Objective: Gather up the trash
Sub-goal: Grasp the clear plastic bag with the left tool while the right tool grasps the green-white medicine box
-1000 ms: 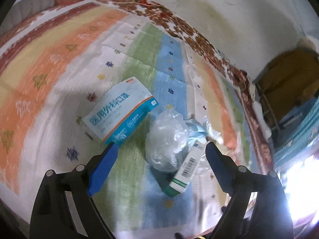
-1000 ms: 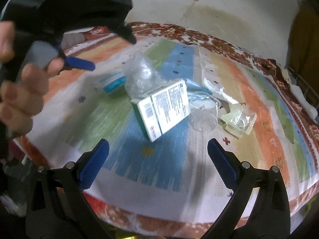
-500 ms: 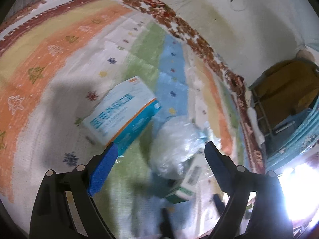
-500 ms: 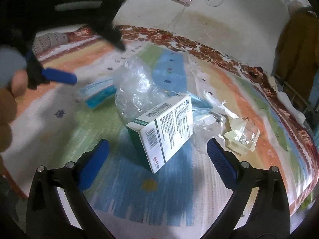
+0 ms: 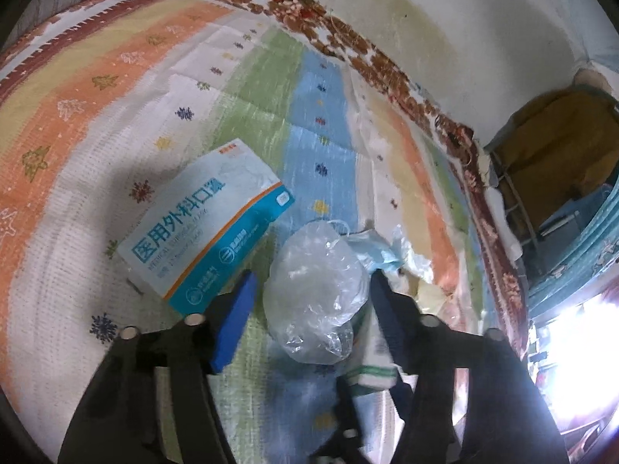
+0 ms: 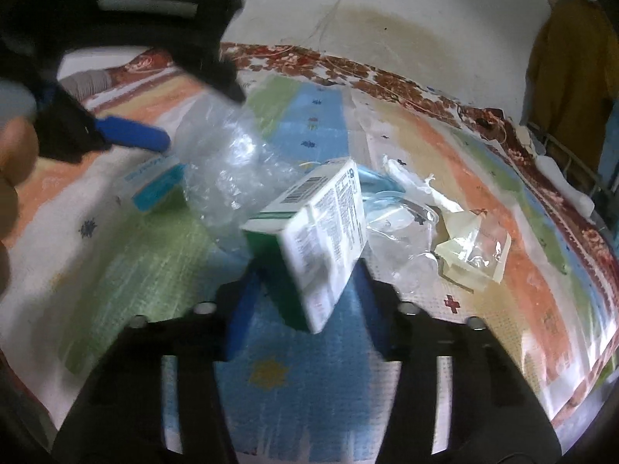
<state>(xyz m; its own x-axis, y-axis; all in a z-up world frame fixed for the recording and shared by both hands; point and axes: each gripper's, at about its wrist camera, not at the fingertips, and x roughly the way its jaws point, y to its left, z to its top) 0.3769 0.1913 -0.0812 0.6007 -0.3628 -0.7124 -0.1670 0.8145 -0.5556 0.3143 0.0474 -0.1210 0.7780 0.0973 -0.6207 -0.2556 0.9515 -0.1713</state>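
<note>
Through the left wrist view first: my left gripper [image 5: 309, 301] has narrowed from the wide spread of a second ago, and its blue pads now bracket the crumpled clear plastic bag [image 5: 315, 290] dead ahead at twelve o'clock, seemingly just short of contact, so I judge the pinch not yet made. A blue-and-white mask box [image 5: 205, 224] lies on the striped cloth [image 5: 96, 123] at about ten o'clock of the bag, untouched, and the green-and-white carton [image 5: 371, 359] peeks from behind my right-hand finger at four o'clock. Over on the right wrist view, my right gripper [image 6: 305, 294] has likewise drawn in since a moment ago; its fingers flank that carton [image 6: 321, 243], which stands tilted at twelve o'clock, though blur keeps me from saying whether the pads touch it. More clear wrappers [image 6: 410, 243] and a yellowish packet [image 6: 472, 251] sit at two o'clock, well clear of either tool. Both closings tell me the first two pieces are about to be secured together, with the rest left to gather.
</note>
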